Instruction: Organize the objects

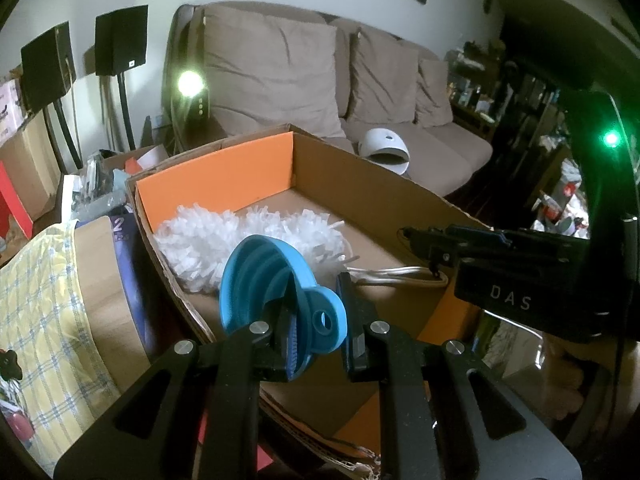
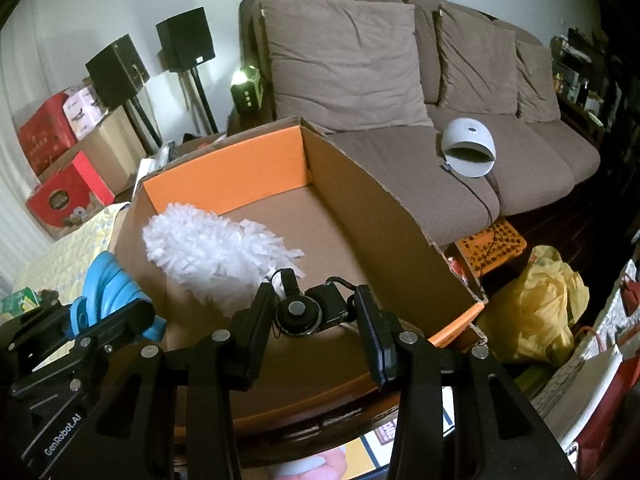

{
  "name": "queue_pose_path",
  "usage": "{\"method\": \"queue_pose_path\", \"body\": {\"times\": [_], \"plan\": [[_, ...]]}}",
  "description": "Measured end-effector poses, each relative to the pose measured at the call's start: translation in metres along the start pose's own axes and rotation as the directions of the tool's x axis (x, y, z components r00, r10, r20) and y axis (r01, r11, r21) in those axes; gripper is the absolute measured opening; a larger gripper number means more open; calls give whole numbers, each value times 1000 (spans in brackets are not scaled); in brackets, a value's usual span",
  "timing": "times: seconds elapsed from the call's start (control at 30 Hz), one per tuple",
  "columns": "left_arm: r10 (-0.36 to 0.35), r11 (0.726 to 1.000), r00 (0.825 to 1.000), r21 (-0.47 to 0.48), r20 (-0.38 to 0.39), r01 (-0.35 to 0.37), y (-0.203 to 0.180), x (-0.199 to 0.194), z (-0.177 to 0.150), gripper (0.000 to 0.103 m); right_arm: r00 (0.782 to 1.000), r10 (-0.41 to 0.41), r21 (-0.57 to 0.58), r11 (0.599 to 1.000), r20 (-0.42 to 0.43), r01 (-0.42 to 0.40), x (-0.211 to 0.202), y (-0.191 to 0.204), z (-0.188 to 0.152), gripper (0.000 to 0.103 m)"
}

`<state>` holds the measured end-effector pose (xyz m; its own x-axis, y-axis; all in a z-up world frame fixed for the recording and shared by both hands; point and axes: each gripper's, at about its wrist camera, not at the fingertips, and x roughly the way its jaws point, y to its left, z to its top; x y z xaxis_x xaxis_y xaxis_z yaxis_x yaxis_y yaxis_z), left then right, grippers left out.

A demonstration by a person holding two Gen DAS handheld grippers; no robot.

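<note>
Blue funnel (image 1: pixel 280 300): clamped in left gripper (image 1: pixel 316 344) over cardboard box (image 1: pixel 360 184) near edge; black camera (image 2: pixel 308 312): clamped in right gripper (image 2: pixel 316 320); white duster (image 2: pixel 216 252): lay along box's left wall.

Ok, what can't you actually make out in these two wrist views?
- Left wrist view: the blue funnel hides part of the white duster.
- Right wrist view: the small black device is partly hidden by the right gripper fingers; what it is stays unclear.
- Cardboard box: near floor hidden by both grippers.
</note>
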<state>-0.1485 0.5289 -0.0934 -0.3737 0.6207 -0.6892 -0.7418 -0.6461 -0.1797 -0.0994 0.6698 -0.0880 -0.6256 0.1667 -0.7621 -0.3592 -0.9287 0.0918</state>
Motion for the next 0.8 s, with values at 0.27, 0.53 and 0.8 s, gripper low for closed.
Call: {"method": "queue_pose_path", "body": {"times": [0.27, 0.53, 0.8], "plan": [[1, 1000, 1000, 3, -5, -1, -1, 2, -1, 15, 1000, 2, -9, 1000, -10, -2, 1, 1, -1, 42], [2, 1000, 1000, -2, -5, -2, 1, 2, 1, 15, 1000, -2, -12, 1000, -19, 2, 3, 2, -1, 42], [6, 1000, 1000, -20, 1, -6, 6, 0, 6, 15, 1000, -8, -17, 1000, -29, 8, 5, 2, -2, 42]]}}
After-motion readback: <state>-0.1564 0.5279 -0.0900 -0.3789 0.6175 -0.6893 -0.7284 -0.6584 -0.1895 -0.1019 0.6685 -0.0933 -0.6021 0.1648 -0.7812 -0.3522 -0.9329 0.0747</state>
